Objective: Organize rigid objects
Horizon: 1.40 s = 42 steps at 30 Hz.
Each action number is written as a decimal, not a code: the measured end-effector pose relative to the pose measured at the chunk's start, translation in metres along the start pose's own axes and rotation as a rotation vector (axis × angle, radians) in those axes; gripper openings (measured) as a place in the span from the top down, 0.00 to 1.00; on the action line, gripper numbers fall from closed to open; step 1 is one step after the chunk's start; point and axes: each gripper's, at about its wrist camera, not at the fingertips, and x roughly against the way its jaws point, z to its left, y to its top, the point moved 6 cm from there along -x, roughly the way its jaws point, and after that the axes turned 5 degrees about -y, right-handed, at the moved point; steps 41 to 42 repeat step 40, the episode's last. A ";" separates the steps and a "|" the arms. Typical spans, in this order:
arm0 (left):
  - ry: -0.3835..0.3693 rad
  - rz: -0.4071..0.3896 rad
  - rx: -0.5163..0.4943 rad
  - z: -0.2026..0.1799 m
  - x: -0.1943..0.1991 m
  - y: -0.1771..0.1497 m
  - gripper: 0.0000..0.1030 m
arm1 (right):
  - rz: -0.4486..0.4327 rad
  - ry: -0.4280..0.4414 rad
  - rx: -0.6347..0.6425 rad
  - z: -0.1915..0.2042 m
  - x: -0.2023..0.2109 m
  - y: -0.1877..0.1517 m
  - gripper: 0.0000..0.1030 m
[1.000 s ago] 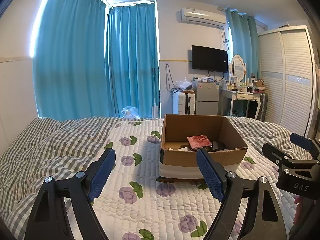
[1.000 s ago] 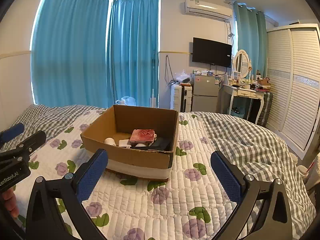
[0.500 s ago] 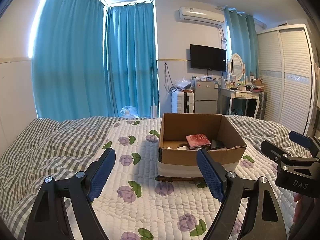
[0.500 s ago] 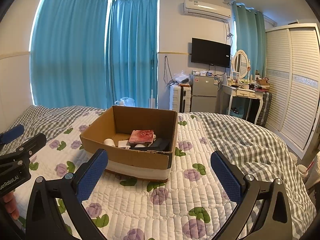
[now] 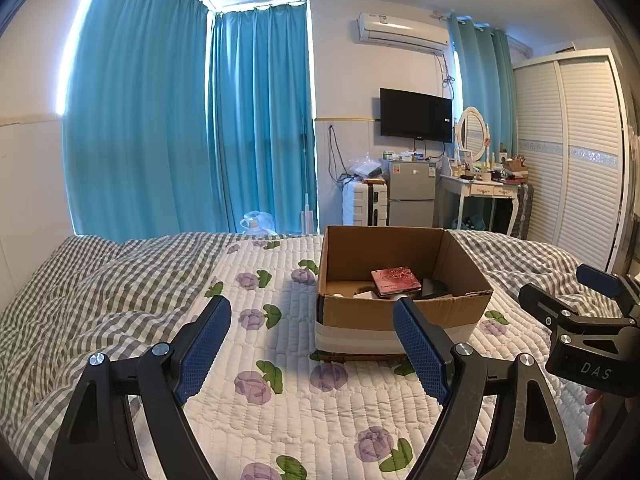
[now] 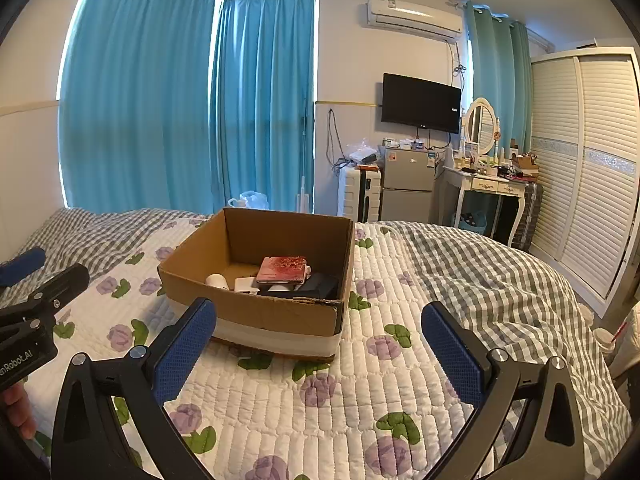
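An open cardboard box (image 5: pixel 400 316) (image 6: pixel 256 312) stands on the bed's quilt. Inside lie a red patterned book (image 5: pixel 395 280) (image 6: pixel 282 269), a black object (image 6: pixel 320 286), a white cylinder (image 6: pixel 216 281) and other small white items. My left gripper (image 5: pixel 312 332) is open and empty, held above the quilt in front of the box's left corner. My right gripper (image 6: pixel 318 340) is open and empty, held in front of the box. Each gripper shows at the edge of the other's view: the right one (image 5: pixel 584 320), the left one (image 6: pixel 36 280).
The flowered white quilt (image 6: pixel 360 392) lies over a grey checked bedspread (image 5: pixel 80 280). Beyond the bed are teal curtains (image 5: pixel 180 128), a white suitcase (image 5: pixel 366 204), a small fridge (image 5: pixel 412 192), a dressing table (image 5: pixel 484 192) and a wardrobe (image 5: pixel 580 152).
Both grippers have drawn back and risen slightly, so the box sits a little lower and farther in both views. Both jaws have stayed open.
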 end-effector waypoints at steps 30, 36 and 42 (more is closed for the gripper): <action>-0.004 0.005 -0.005 -0.001 -0.001 -0.002 0.17 | 0.014 -0.002 0.001 0.002 -0.006 -0.006 0.00; -0.003 0.011 -0.004 -0.001 -0.002 -0.004 0.17 | 0.023 -0.002 0.007 0.003 -0.007 -0.007 0.00; -0.005 0.013 -0.003 0.000 -0.003 -0.004 0.17 | 0.028 -0.003 0.004 0.003 -0.008 -0.007 0.00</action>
